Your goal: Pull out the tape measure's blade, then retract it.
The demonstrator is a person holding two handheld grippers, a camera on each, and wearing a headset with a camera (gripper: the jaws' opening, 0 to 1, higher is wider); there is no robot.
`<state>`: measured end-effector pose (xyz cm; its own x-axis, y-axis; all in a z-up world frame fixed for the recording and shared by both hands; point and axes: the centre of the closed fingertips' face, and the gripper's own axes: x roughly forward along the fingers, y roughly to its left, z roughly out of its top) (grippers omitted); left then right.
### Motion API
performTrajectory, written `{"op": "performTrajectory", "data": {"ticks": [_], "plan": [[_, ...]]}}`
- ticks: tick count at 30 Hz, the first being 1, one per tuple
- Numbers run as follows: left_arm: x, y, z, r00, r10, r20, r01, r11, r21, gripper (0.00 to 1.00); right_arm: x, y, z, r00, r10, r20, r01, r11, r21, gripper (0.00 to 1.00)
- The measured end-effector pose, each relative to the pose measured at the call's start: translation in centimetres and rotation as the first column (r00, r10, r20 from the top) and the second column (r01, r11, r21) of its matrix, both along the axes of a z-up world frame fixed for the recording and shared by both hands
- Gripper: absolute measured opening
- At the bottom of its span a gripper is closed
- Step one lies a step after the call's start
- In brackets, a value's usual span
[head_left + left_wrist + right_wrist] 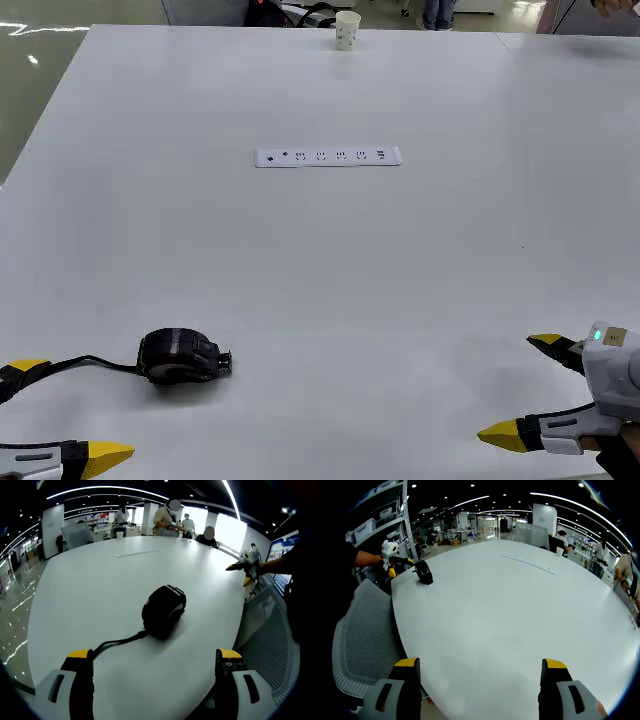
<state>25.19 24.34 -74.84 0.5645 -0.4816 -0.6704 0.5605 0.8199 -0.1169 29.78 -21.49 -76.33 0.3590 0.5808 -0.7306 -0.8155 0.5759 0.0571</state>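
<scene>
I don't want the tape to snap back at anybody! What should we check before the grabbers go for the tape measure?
1. The left gripper is open: ok, jaws wide apart.
2. The right gripper is open and empty: ok.
3. The tape measure is near the left gripper: ok, just ahead of its jaws.
4. The blade is all inside: ok, none sticks out.
5. The strap is away from the jaws: cannot tell, it runs up to one left jaw tip.
6. Room to pull: ok, the power strip and cup sit far off on the table.
</scene>
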Motion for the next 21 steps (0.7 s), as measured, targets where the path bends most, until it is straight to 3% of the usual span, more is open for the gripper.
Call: {"op": "performTrajectory", "data": {"ticks": [14, 21], "plan": [[0.73, -0.11, 0.66, 1.000, -0.017, 0.006, 0.017, 1.000, 0.002, 0.99, -0.18, -0.33, -0.15, 1.000, -0.005, -0.009, 0.005, 1.000, -0.007, 0.99], [0.90, -0.35, 0.90, 0.999, -0.041, -0.001, 0.041, 0.999, 0.004, 0.99, -0.17, 0.64, -0.05, 1.000, 0.009, -0.012, -0.009, 1.000, 0.007, 0.99]]}}
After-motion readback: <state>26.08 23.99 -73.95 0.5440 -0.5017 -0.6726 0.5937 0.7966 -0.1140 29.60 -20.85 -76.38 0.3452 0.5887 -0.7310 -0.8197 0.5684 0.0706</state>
